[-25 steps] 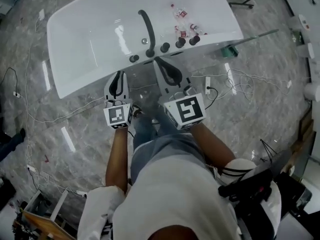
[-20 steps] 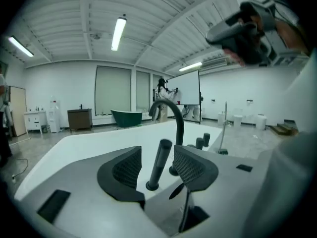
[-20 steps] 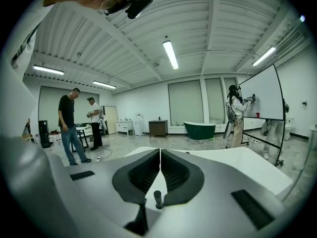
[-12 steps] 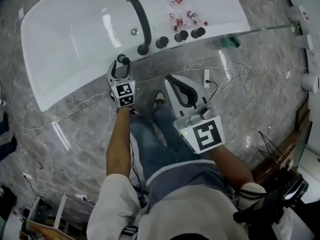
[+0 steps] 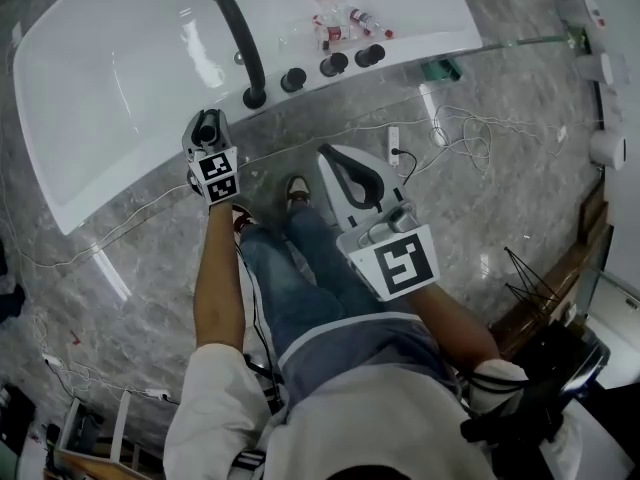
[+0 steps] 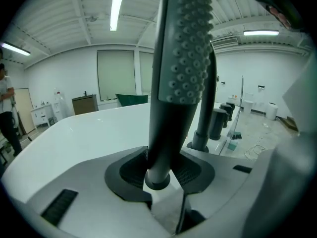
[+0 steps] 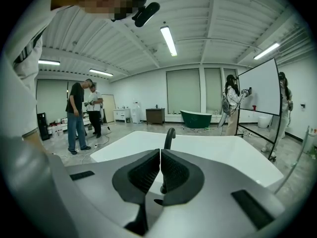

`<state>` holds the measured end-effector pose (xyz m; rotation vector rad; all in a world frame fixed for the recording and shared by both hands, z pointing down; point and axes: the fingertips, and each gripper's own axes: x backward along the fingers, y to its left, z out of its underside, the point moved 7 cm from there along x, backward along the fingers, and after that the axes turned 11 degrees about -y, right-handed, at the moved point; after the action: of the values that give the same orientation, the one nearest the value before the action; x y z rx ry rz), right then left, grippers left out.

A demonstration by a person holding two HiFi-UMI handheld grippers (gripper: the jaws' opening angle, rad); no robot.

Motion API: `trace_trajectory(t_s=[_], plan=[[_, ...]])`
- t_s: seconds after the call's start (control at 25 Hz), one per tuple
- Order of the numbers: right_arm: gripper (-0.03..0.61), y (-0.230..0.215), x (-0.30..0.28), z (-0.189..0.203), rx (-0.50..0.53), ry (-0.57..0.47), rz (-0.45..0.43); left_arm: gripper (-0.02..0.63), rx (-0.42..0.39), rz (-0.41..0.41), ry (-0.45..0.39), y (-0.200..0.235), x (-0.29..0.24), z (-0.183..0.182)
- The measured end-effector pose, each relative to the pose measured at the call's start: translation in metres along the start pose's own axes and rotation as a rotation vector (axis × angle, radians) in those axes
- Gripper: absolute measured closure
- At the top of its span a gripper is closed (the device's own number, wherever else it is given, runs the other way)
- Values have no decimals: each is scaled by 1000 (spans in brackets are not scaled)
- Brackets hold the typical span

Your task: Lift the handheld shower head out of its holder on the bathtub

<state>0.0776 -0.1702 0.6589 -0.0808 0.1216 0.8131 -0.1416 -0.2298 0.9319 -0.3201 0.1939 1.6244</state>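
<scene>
At the near rim of the white bathtub (image 5: 120, 88) the left gripper (image 5: 206, 128) has been lowered round the seated dark studded shower head (image 6: 184, 68), jaws closing for lifting; the right gripper (image 7: 160, 170) is pressed together.

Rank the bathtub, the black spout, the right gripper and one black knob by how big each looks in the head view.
1. bathtub, by far the largest.
2. right gripper, though it is nearer the camera, which makes it look bigger.
3. black spout, long but thin.
4. black knob, the smallest.
</scene>
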Motion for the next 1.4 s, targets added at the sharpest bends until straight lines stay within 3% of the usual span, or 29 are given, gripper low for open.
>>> trace_trajectory(t_s=[0.2, 0.6, 0.76, 1.16, 1.4], plan=[[560, 16, 0, -55, 10, -23, -3, 465, 6, -14, -97, 14, 62, -90], [560, 81, 91, -269, 39, -99, -67, 465, 72, 31, -289, 4, 317, -376], [560, 108, 135, -334, 10, -103, -113, 465, 88, 121, -307, -14, 411, -472], [560, 145, 185, -423, 2, -204, -176, 465, 72, 130, -392, -31, 514, -586], [560, 180, 178, -468, -8, -236, -246, 465, 53, 145, -432, -13, 536, -636]])
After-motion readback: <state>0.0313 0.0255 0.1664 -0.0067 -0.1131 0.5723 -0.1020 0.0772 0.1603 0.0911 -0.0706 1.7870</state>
